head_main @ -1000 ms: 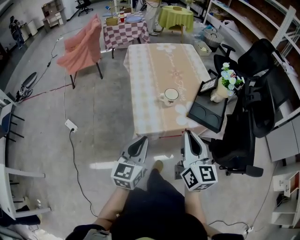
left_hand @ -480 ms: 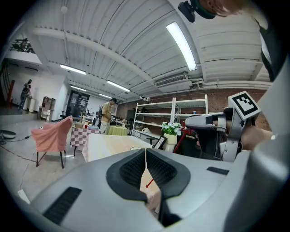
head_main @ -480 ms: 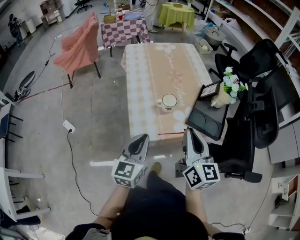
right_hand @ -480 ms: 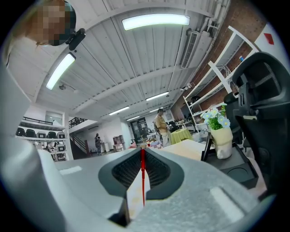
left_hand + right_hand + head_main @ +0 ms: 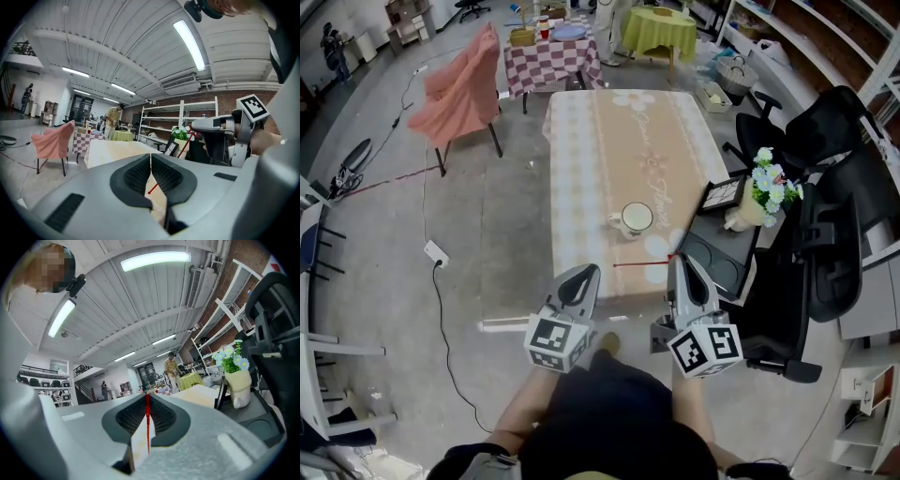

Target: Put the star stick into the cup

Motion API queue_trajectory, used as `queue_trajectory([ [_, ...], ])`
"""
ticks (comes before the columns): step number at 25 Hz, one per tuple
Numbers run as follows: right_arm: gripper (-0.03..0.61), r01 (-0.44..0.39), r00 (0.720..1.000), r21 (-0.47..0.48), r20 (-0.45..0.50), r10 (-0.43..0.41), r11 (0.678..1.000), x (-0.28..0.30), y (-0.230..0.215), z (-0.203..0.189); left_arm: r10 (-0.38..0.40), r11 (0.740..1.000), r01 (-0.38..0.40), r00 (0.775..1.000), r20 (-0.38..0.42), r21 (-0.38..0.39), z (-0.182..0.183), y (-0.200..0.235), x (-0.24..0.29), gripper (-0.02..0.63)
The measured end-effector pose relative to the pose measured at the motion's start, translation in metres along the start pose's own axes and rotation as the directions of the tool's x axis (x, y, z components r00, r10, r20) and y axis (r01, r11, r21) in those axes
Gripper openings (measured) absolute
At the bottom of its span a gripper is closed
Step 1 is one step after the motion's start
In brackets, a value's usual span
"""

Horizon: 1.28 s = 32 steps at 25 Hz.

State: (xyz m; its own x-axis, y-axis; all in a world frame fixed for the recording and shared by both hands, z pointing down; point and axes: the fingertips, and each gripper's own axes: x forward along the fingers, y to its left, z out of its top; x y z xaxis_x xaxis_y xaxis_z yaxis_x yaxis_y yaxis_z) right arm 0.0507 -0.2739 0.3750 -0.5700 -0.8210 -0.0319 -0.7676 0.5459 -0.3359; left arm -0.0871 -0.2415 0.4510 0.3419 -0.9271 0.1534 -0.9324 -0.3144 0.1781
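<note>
A white cup (image 5: 635, 218) stands near the front of a long table under a beige patterned cloth (image 5: 609, 141). My right gripper (image 5: 680, 263) is shut on the thin red star stick (image 5: 642, 263), which lies crosswise to the left over the table's near edge. In the right gripper view the stick (image 5: 147, 423) runs upright between the closed pads. The left gripper view shows the right gripper (image 5: 220, 133) with the stick (image 5: 184, 144) slanting down from it. My left gripper (image 5: 586, 274) is level beside it, shut with nothing held (image 5: 151, 159).
To the right of the table are a black tray surface (image 5: 717, 253), a vase of flowers (image 5: 759, 192) and a black office chair (image 5: 825, 187). A pink-draped chair (image 5: 459, 94) and a checkered table (image 5: 548, 56) stand further off. A cable and power strip (image 5: 437, 251) lie on the floor at left.
Both grippers have moved forward toward the table; the table and cup sit nearer in the head view. The stick now reaches over the table's near edge.
</note>
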Motion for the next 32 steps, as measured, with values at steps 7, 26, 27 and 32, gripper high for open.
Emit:
queue_trajectory([
  [7, 0.017, -0.037, 0.999, 0.015, -0.001, 0.037, 0.999, 0.028, -0.010, -0.001, 0.020, 1.000, -0.020, 1.000, 0.000, 0.007, 0.001, 0.012, 0.024, 0.015],
  [26, 0.017, 0.045, 0.998, 0.090, 0.036, -0.049, 0.995, 0.035, -0.032, 0.005, -0.074, 0.997, 0.075, 0.996, -0.055, 0.006, -0.003, 0.018, 0.056, 0.015],
  [27, 0.017, 0.054, 0.998, 0.094, 0.038, -0.058, 0.994, 0.035, -0.031, 0.008, -0.083, 0.996, 0.083, 0.995, -0.060, 0.009, 0.001, 0.017, 0.056, 0.015],
  [32, 0.017, 0.062, 0.996, 0.099, 0.062, -0.068, 0.993, 0.041, -0.022, 0.030, -0.117, 0.993, 0.119, 0.990, -0.075, 0.026, 0.022, 0.021, 0.059, 0.015],
])
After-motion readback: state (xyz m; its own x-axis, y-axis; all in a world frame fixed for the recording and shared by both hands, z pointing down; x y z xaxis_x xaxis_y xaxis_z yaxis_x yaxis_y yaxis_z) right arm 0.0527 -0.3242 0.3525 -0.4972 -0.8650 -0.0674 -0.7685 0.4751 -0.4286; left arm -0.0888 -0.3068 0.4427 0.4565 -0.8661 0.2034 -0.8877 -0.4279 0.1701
